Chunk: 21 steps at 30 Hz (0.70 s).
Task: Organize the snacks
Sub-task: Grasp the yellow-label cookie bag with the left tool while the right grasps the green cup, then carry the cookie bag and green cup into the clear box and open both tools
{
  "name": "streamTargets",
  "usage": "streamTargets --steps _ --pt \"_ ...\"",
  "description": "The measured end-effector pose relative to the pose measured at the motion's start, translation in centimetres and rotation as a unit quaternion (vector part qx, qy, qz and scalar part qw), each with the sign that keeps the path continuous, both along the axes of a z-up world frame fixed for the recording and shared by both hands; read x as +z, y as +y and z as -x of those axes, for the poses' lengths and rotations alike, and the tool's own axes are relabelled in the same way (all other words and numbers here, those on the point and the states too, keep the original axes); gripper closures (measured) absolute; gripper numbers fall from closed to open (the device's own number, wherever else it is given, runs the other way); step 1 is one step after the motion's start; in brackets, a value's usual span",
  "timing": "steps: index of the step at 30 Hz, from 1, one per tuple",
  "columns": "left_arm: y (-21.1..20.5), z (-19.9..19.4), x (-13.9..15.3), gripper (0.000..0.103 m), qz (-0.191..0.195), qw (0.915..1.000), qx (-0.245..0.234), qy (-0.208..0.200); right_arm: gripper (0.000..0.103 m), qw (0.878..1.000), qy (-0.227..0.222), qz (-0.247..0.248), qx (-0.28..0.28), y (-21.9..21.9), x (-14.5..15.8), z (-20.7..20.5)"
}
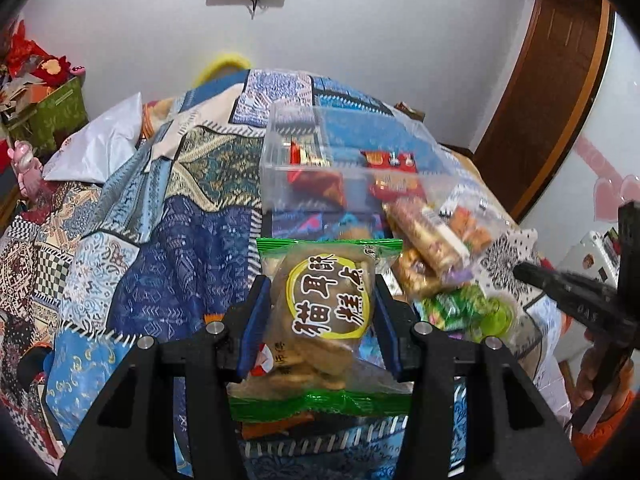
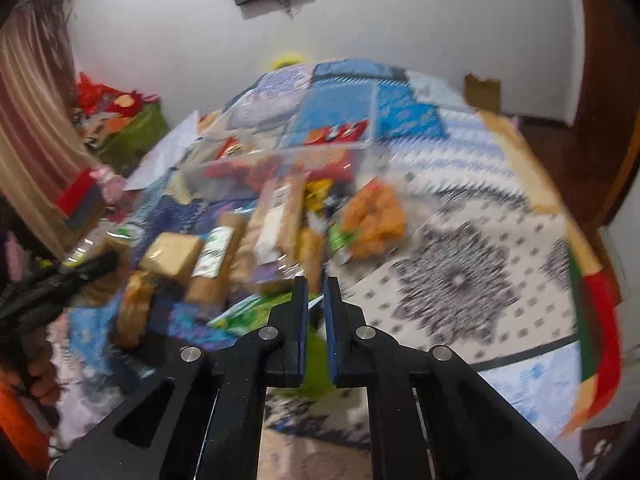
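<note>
My left gripper (image 1: 319,284) is shut on a clear snack bag with green ends and a yellow label (image 1: 326,308), held above the patchwork bedspread. A clear plastic box (image 1: 320,160) with red snack packs inside stands just beyond it. Loose snack packs (image 1: 432,248) lie in a pile to the right of the bag. In the blurred right wrist view, my right gripper (image 2: 315,286) has its jaws nearly closed with nothing visible between them, above a green pack (image 2: 256,308). The pile of snacks (image 2: 276,216) and the clear box (image 2: 288,160) lie ahead of it.
The bedspread (image 1: 160,220) covers the whole bed. A white bag (image 1: 100,144) lies at its far left. A green box of toys (image 1: 56,112) stands left of the bed. A wooden door (image 1: 552,80) is at right. The other gripper shows at the right edge (image 1: 580,296).
</note>
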State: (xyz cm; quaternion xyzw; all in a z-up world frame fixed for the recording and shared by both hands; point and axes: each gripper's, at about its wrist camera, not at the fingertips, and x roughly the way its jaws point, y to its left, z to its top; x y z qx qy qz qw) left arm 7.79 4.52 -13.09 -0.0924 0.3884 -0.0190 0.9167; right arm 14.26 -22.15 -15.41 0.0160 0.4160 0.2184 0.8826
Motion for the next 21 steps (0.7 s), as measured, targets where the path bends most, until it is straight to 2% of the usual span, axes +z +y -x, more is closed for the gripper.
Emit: streamTargets --steps 1,3,4,5,6,10,12,13,17,21 --pt "0.0 -0.1 0.1 0.054 0.002 1.0 0.0 -0.001 0.091 1.0 0.008 -0.006 0.004 0.0 -0.1 0.1" --pt "-0.1 -0.2 0.0 0.054 0.007 1.0 -0.001 0.0 0.071 1.0 0.023 -0.009 0.011 0.1 -0.6 0.2" --pt "-0.1 -0.3 -0.2 0.054 0.009 1.0 -0.002 0.002 0.05 1.0 0.023 -0.004 0.01 0.2 -0.9 0.5" --pt "-0.2 -0.3 -0.3 0.054 0.01 0.9999 -0.002 0.003 0.035 1.0 0.017 -0.001 0.012 0.3 -1.1 0.9" --pt "-0.2 -0.4 -0.6 0.054 0.012 0.9999 -0.002 0.008 0.033 1.0 0.015 0.004 0.016 0.5 -1.4 1.1" --pt "-0.3 -0.5 -1.6 0.054 0.014 0.9997 -0.003 0.02 0.033 0.998 0.043 0.024 0.033 1.4 -3.4 1.3" --pt "-0.4 -0.4 -1.9 0.054 0.016 0.9996 -0.002 0.023 0.04 0.997 0.071 0.021 0.037 1.6 -5.0 0.9" --pt "-0.3 -0.4 -2.0 0.054 0.017 0.9995 -0.002 0.025 0.049 0.996 0.077 0.023 0.035 1.6 -5.4 0.8" --pt "-0.2 -0.4 -2.0 0.054 0.016 0.9996 0.001 0.024 0.06 0.997 0.068 0.003 0.026 0.8 -5.0 1.0" --pt "0.1 -0.5 -1.3 0.054 0.014 0.9998 0.006 0.013 0.063 0.998 0.055 0.004 0.017 0.0 -4.2 1.2"
